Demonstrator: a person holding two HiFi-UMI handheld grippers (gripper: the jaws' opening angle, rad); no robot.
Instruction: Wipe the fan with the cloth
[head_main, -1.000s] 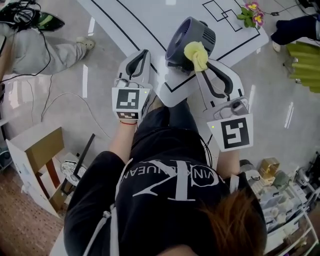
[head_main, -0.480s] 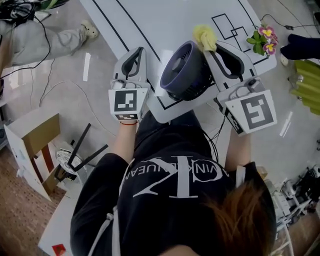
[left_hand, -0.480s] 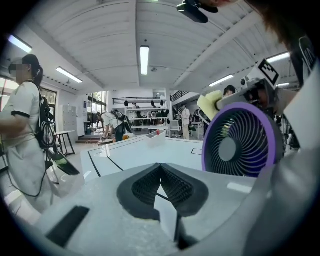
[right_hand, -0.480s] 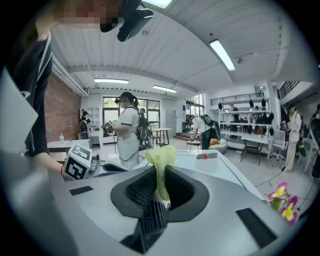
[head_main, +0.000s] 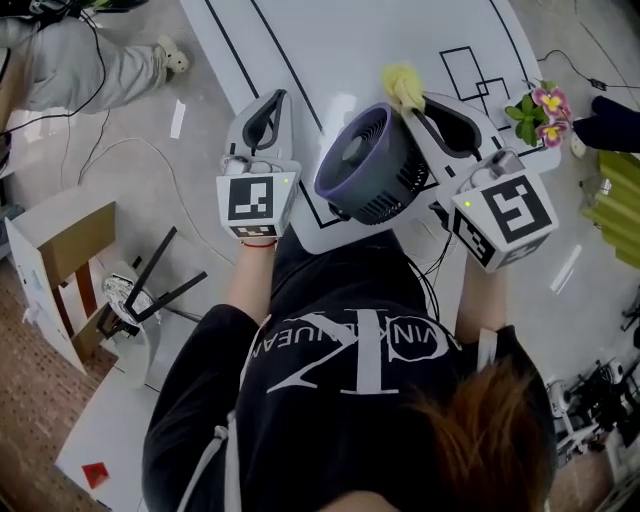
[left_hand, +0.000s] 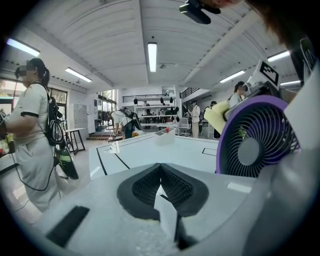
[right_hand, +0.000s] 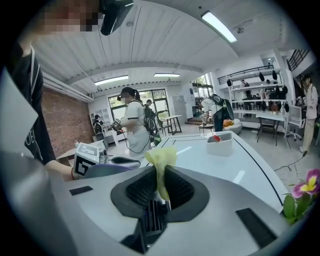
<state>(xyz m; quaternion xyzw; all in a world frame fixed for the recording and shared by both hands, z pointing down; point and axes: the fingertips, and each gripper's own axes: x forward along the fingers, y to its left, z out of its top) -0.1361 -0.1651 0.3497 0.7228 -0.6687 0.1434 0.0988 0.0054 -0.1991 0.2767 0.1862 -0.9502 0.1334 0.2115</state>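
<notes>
A yellow cloth (head_main: 402, 84) is clamped in the right tool (head_main: 414, 100), 1 o'clock of the fan (head_main: 368, 165). The left tool (head_main: 273, 99) is closed, empty.

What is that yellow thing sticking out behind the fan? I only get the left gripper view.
Observer: A cloth. The right gripper view shows the right tool shut on it.
Operator: And where does the fan stand? I can't see its foot.
Observer: In the head view it is at the near corner of the table, between the left tool and the right tool.
Operator: Is anything else over on that far side?
Observer: Yes, pink flowers by the table's right edge.
</notes>
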